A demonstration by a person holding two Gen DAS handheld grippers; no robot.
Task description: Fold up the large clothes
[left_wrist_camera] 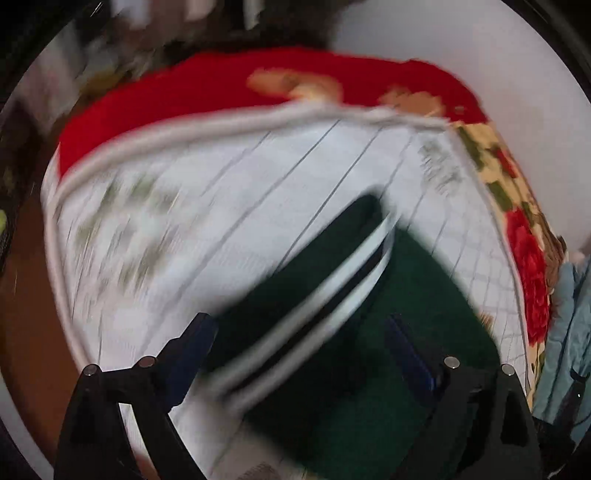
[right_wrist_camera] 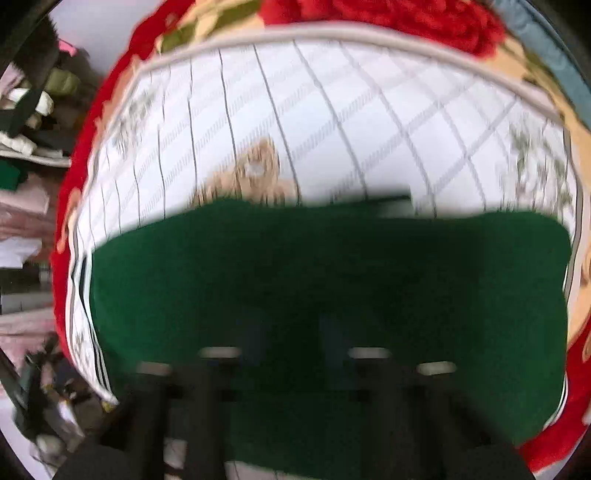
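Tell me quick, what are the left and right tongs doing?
Left tongs: open, holding nothing, above the green garment.
Right tongs: closed; grip on the green garment cannot be told.

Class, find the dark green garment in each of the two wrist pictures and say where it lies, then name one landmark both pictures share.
Left wrist view: the green garment fills the lower centre and right, its white-striped band running diagonally.
Right wrist view: the green garment spans the lower half, side to side.
Shared landmark: the white checked sheet under it, with the red floral blanket around its edge.
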